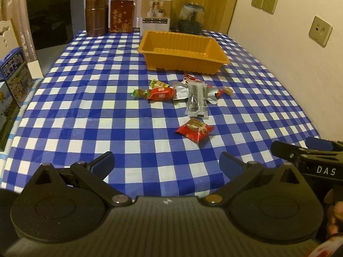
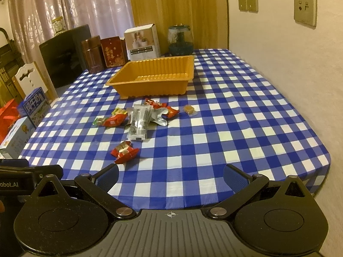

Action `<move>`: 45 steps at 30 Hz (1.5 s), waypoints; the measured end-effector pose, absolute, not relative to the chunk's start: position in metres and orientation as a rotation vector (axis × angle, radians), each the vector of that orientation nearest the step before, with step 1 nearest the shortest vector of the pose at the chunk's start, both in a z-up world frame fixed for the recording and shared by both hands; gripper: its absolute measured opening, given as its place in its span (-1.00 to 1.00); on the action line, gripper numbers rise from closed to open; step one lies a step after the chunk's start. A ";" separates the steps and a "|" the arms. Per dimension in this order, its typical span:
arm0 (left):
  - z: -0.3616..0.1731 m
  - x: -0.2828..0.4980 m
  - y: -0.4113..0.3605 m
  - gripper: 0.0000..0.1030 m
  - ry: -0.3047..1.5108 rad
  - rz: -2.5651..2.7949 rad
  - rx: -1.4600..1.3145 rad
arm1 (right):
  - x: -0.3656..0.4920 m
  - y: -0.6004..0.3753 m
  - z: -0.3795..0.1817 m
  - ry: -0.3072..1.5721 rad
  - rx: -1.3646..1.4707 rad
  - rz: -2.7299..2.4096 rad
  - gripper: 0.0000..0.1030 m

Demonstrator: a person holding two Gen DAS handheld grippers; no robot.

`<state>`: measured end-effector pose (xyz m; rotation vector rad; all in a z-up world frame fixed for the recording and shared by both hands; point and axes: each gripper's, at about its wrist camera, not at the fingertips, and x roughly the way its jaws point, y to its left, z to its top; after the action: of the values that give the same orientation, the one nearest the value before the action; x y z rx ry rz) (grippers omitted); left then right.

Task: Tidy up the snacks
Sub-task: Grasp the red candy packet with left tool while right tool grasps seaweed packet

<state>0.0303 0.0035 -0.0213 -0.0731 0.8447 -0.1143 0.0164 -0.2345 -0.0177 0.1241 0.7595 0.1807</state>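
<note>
An empty orange plastic tray stands on the blue-and-white checked tablecloth. In front of it lies a loose cluster of snacks: a clear seaweed pack, a red wrapped snack, silver wrappers, a small caramel candy. A red packet lies apart, nearer to me. My left gripper is open and empty above the near cloth. My right gripper is open and empty near the table's front edge; it also shows at the right of the left wrist view.
Along the back stand a black box, a brown canister, a red tin, a white carton and a glass jar. Milk cartons sit at the left edge. A wall runs along the right.
</note>
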 end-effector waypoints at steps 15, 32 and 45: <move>-0.053 0.104 0.004 0.83 0.895 -0.368 -0.023 | 0.061 -0.236 -0.046 0.792 0.142 0.179 0.99; -0.106 0.176 -0.021 0.37 0.972 -0.633 0.096 | 0.104 -0.241 -0.078 0.820 0.139 0.147 0.97; -0.107 0.175 -0.036 -0.10 0.964 -0.651 0.180 | 0.114 -0.233 -0.088 0.838 0.142 0.153 0.96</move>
<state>0.1750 -0.0356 -0.1072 0.1798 0.9640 -0.6505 0.1135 -0.2334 -0.0879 0.1420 0.8383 0.1531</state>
